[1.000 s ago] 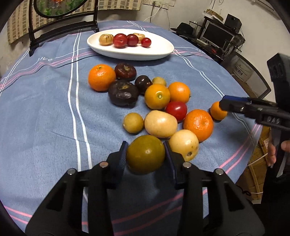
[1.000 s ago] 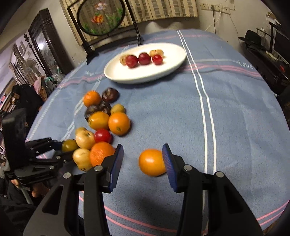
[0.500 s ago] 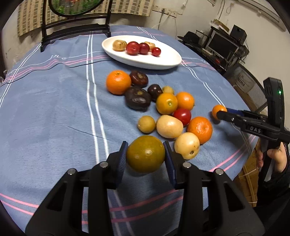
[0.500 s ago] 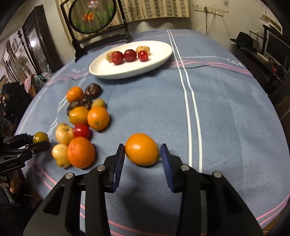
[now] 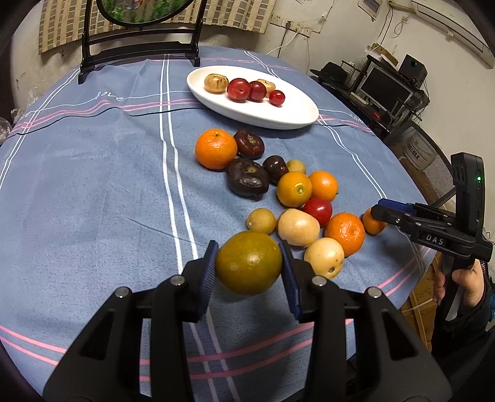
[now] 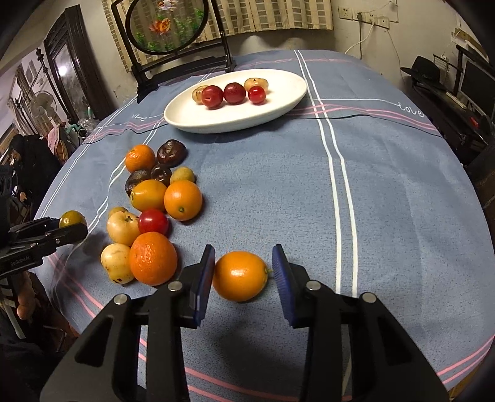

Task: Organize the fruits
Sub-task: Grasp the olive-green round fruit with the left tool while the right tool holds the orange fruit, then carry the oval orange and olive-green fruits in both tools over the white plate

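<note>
My left gripper (image 5: 249,267) is shut on a greenish-yellow citrus fruit (image 5: 248,262) and holds it above the cloth, in front of a cluster of loose fruit (image 5: 290,198). My right gripper (image 6: 244,276) is around a small orange (image 6: 239,275) that rests on the cloth; the left pad touches it and a small gap shows at the right pad. The white oval plate (image 5: 297,108) at the back holds several red and tan fruits; it also shows in the right wrist view (image 6: 278,102). The left gripper with its fruit shows in the right wrist view (image 6: 69,221).
A blue striped cloth (image 6: 386,201) covers the round table. A framed round screen on a black stand (image 6: 173,27) stands behind the plate. The table edge runs close on the right, with a mesh chair (image 5: 423,160) and a desk with monitors (image 5: 383,83) beyond.
My left gripper has lifted the greenish fruit higher off the cloth. My right gripper has closed in around the small orange and drawn back slightly.
</note>
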`<state>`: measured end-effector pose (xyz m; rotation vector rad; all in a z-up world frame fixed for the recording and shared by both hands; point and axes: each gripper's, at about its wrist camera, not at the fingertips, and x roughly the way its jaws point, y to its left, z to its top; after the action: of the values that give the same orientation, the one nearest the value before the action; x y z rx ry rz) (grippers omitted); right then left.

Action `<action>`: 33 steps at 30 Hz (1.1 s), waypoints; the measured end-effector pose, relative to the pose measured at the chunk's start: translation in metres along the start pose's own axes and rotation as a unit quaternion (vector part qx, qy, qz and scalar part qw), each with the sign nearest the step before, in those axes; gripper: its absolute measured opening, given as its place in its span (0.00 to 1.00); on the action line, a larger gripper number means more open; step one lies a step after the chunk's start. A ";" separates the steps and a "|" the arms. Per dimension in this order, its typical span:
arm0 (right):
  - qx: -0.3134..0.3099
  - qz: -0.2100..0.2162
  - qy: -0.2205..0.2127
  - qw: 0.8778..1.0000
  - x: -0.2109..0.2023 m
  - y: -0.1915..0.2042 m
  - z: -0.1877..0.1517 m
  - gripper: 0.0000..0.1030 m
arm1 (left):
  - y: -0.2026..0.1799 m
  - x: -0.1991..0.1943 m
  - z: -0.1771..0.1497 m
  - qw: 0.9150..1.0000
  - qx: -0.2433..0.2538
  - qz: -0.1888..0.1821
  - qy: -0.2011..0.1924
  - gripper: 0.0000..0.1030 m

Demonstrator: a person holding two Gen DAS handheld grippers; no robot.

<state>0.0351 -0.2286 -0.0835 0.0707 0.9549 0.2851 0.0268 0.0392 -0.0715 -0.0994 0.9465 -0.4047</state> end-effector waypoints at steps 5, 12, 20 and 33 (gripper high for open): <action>0.009 -0.015 0.023 1.000 0.015 -0.005 0.002 0.45 | -0.001 -0.001 0.000 1.000 0.001 -0.005 -0.001 0.39; -0.003 -0.023 0.025 0.999 0.013 -0.003 -0.010 0.42 | 0.004 -0.001 0.001 1.000 -0.008 -0.010 0.000 0.39; 0.027 0.013 -0.005 1.000 -0.003 -0.006 -0.009 0.42 | 0.004 -0.003 0.004 1.000 -0.008 -0.012 -0.005 0.39; 0.007 0.025 -0.024 0.999 -0.009 0.002 0.013 0.42 | 0.010 -0.012 0.030 1.000 -0.010 0.011 -0.024 0.39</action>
<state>0.0408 -0.2281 -0.0685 0.1148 0.9079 0.3218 0.0473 0.0500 -0.0475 -0.1169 0.9043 -0.3705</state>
